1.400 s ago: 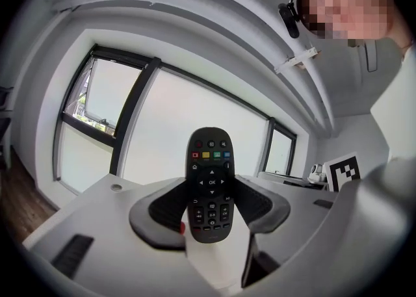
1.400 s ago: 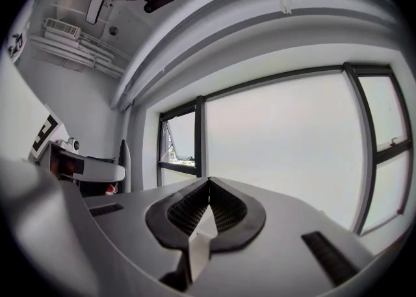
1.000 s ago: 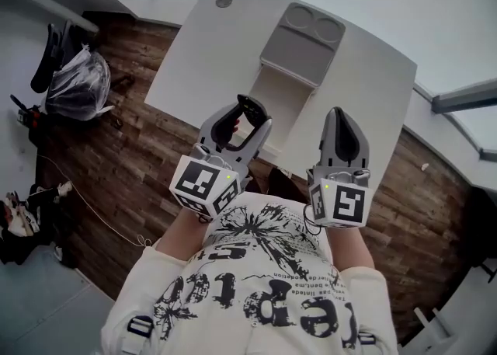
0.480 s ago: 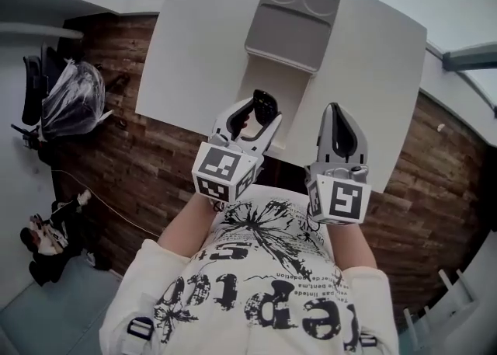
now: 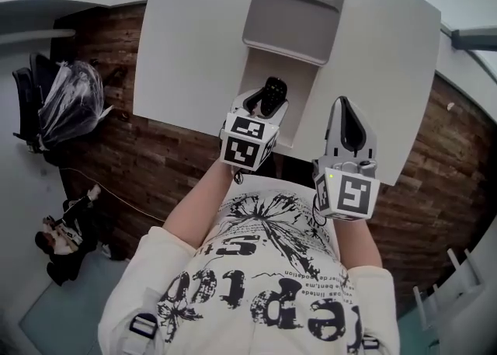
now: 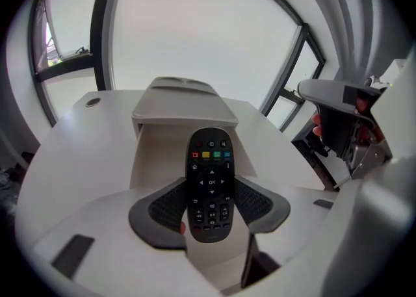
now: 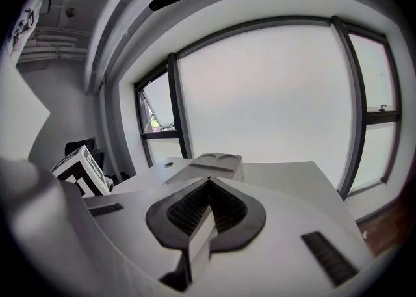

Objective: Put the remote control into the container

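fig. l. gripper point(image 6: 209, 206) clamped on the near end of the remote point(image 6: 209, 179), buttons up, far end pointing into the open bay of the container point(image 6: 155, 154). in the head view the remote hangs over the near half of that bay, roughly centred btwn its side walls; whether it touches the bay floor can't be told. the lid point(image 5: 299, 15), w/ two round recesses, covers the container's far part on the table point(image 5: 186, 58). r. gripper point(image 7: 208, 188): jaws together on nothing, held right of the bay by the table's near edge, clear of the work.

to do the step well, i judge:
- lower w/ the remote's long axis along the bay so neither wall is clipped.
- set the far end down first, then level it.
- part my jaws only once the body rests on the floor.
- back out toward the near side w/o dragging it.

risk: letting go high, so it bounces or lands askew.
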{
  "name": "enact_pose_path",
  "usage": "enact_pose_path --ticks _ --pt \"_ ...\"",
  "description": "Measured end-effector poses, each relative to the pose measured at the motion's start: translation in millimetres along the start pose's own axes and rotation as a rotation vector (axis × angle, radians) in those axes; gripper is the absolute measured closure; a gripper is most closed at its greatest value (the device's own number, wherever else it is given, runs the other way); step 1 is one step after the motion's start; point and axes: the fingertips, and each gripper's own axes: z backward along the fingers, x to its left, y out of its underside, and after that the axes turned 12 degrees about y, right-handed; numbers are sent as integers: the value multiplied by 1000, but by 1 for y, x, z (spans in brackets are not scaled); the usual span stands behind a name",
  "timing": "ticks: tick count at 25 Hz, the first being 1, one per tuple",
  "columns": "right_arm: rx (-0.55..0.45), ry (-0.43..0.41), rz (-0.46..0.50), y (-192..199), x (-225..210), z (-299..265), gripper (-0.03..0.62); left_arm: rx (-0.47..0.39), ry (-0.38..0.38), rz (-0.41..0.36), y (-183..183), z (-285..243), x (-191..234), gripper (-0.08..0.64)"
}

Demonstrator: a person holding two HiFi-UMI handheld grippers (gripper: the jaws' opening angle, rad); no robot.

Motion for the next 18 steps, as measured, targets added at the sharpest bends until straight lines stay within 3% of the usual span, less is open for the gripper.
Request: enact_pose_path --ticks 7,18 --pt "23 25 2 4 -17 -18 589 150 -16 -66 11 -31 13 325" --pt "103 55 -12 23 -39 -23 589 226 -5 51 13 -42 23 325"
